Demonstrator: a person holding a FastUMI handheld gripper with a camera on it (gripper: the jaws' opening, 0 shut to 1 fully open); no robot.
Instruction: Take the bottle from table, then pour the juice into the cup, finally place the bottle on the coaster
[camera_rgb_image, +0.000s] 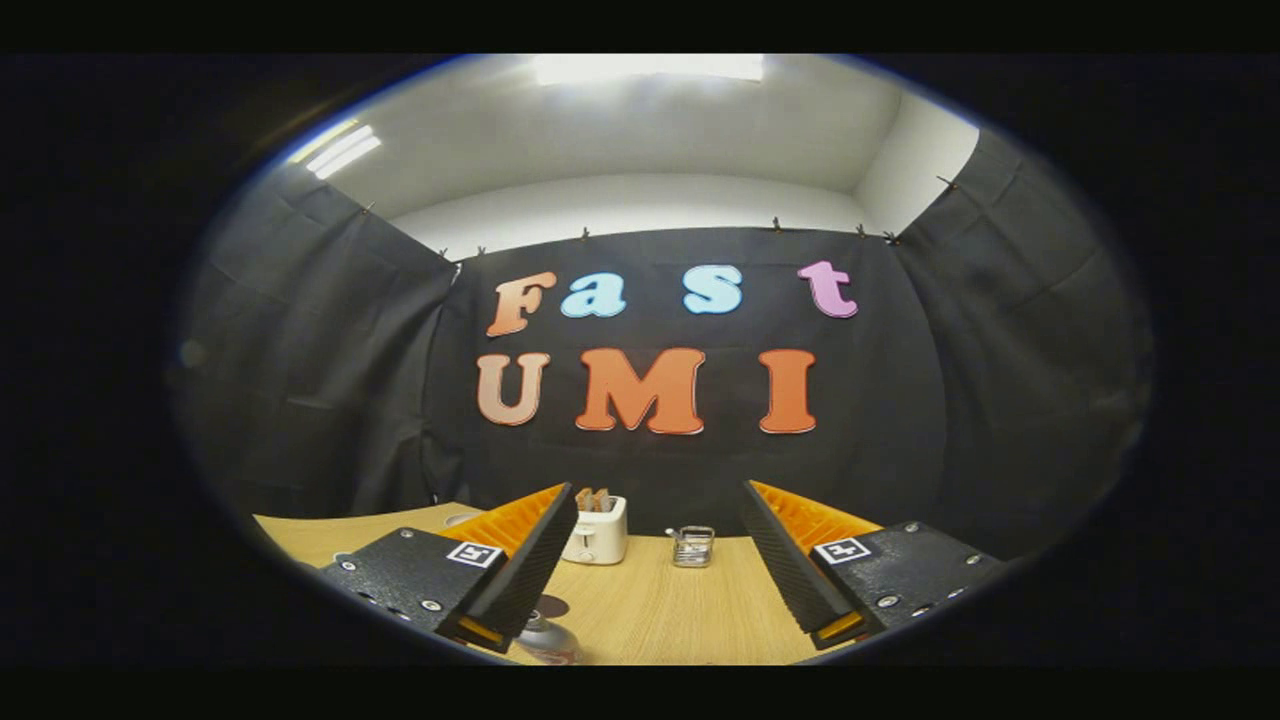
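My gripper (657, 497) is open, held above a wooden table (660, 610) with nothing between its fingers. Close under the left finger (520, 570) I see the top of a bottle (546, 640), greyish with a reddish tint; most of it is hidden. Just beyond it lies a small dark round disc (553, 606), possibly the coaster, partly hidden by that finger. Farther out between the fingers, near the table's back edge, stands a small clear cup (692, 546).
A white toaster (597, 532) with toast in its slots stands at the back of the table, left of the cup. A pale round thing (461, 518) peeks out behind the left finger. Black cloth walls close the booth on three sides.
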